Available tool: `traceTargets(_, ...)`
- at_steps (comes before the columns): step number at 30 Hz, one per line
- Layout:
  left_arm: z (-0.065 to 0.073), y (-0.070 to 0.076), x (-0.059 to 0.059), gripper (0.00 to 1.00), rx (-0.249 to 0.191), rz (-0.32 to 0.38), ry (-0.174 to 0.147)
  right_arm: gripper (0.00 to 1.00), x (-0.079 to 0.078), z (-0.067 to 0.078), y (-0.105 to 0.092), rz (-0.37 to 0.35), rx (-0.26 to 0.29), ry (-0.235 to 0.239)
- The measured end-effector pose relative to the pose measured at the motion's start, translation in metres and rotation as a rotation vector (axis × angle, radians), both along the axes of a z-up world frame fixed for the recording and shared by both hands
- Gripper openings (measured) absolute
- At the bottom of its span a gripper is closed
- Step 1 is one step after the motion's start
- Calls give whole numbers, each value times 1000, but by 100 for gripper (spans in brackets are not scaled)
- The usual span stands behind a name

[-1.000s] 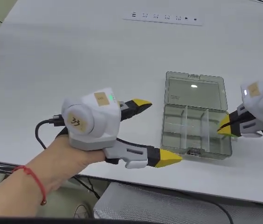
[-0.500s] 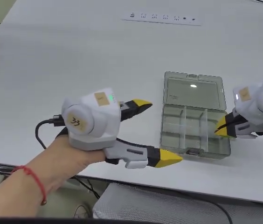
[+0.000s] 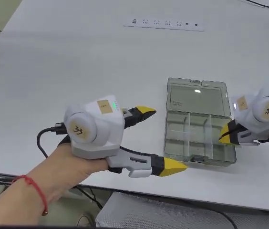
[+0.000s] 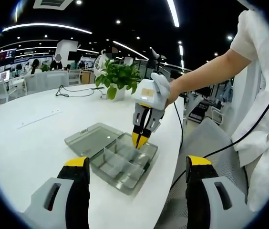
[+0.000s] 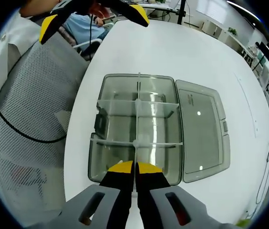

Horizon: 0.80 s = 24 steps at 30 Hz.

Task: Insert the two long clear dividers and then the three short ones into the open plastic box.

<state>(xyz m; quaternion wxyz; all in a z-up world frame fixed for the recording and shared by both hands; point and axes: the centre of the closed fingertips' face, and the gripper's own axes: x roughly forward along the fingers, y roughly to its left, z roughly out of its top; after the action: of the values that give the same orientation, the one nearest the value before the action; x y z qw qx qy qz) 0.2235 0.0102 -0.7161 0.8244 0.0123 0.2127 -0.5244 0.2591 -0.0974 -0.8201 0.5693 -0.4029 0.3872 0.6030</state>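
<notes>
Right gripper view: right gripper point(image 5: 135, 168) pinching the near end of the lengthwise divider point(image 5: 137, 119), tips pressed together on the clear strip. Divider straight ahead of those tips, down the middle of the open box point(image 5: 113, 155). Crossed further ahead by the near cross divider point(image 5: 115, 142), then the far cross divider point(image 5: 158, 102), both reaching wall to wall. Lid point(image 5: 201, 129) flat open, off to the right of the jaw line.

Left gripper point(image 3: 162, 138) spread wide, holding nothing, hovering over the front edge of the table point(image 3: 77, 57). Box ahead of its tips, near but not touching.

Progress, as a judgement:
- Counting three strips in the tray: one on the long axis, two on the short axis.
- Doesn't map cleanly onto "two long, then three short"; can't tell which pieces count as which.
- Five wanted, so likely two left, unless a clear strip is lost against the clear tray.
- Pinched strip probably mid-seating. Can't tell whether it is fully down in its slots.
- Remaining after that: release, fetch the missing strips, slot them in.
</notes>
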Motion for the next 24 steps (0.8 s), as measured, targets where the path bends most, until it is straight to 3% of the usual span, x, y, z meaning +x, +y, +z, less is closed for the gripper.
traceTargets(10,-2,3,-3,86,20,-8,-4,9,4,0,-5,-46,38,-12)
traceTargets(15,-3,6,-5,88,30,-7,-4,14,8,20,-2,-117,117,-33)
traceTargets(17,-4,9,-5,89,31,-4,-4,18,11,20,-4,-175,166,-22)
traceTargets(19,-4,11,-5,89,34,-3,-3,19,11,31,-5,-218,207,-22)
traceTargets(24,-4,15,-6,92,44,-4,-6,25,8,51,-15,-277,257,-45)
